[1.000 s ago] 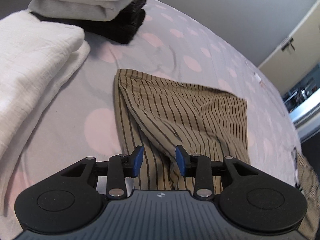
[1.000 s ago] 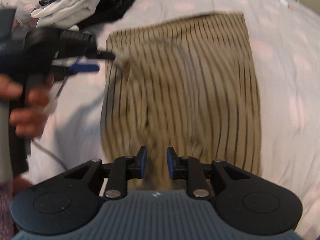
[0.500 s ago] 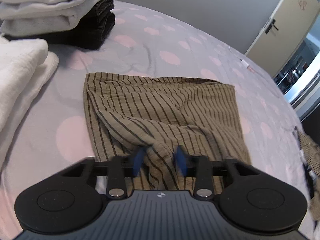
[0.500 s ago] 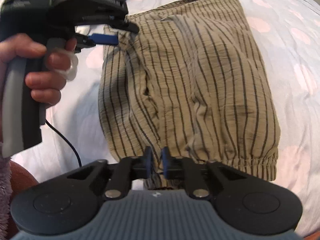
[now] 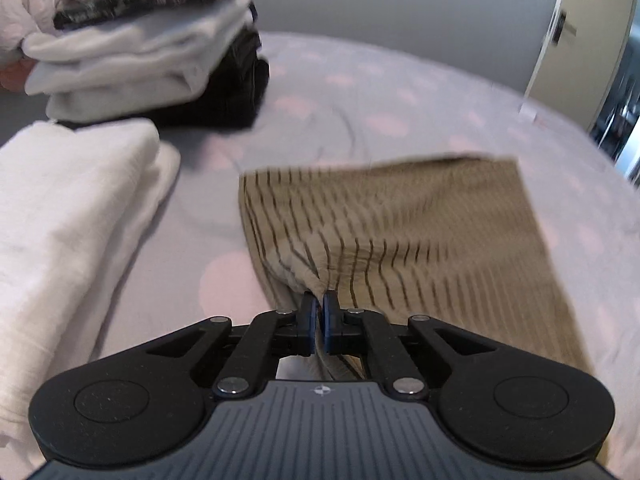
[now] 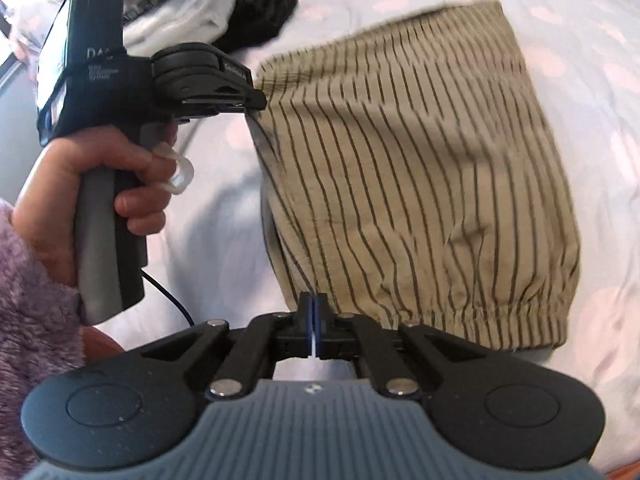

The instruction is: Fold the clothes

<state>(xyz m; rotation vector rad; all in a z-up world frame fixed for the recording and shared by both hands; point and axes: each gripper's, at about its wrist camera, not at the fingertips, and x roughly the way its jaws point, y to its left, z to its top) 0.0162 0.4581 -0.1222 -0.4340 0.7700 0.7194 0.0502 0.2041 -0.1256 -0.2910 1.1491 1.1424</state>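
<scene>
Olive-tan striped shorts point(image 5: 400, 232) point(image 6: 400, 168) lie on the dotted bedsheet, partly lifted along one side. My left gripper point(image 5: 319, 300) is shut on a pinched fold at the shorts' near edge. In the right wrist view the same left gripper point(image 6: 256, 106) shows from the side, held by a hand point(image 6: 100, 184), biting the far left corner. My right gripper point(image 6: 313, 300) is shut on the shorts' near left corner, next to the elastic waistband point(image 6: 480, 316). The cloth hangs taut between the two grips.
A folded white towel point(image 5: 68, 220) lies at the left. Behind it stands a stack of folded grey and black clothes point(image 5: 152, 68). The lilac sheet with pink dots point(image 5: 360, 92) spreads beyond. A door point(image 5: 580, 40) stands at the far right. A fuzzy purple sleeve point(image 6: 28, 304) is near my right gripper.
Both grippers went from open to shut on the shorts' left edge. The pinched side of the shorts has lifted and pulled taut between them.
</scene>
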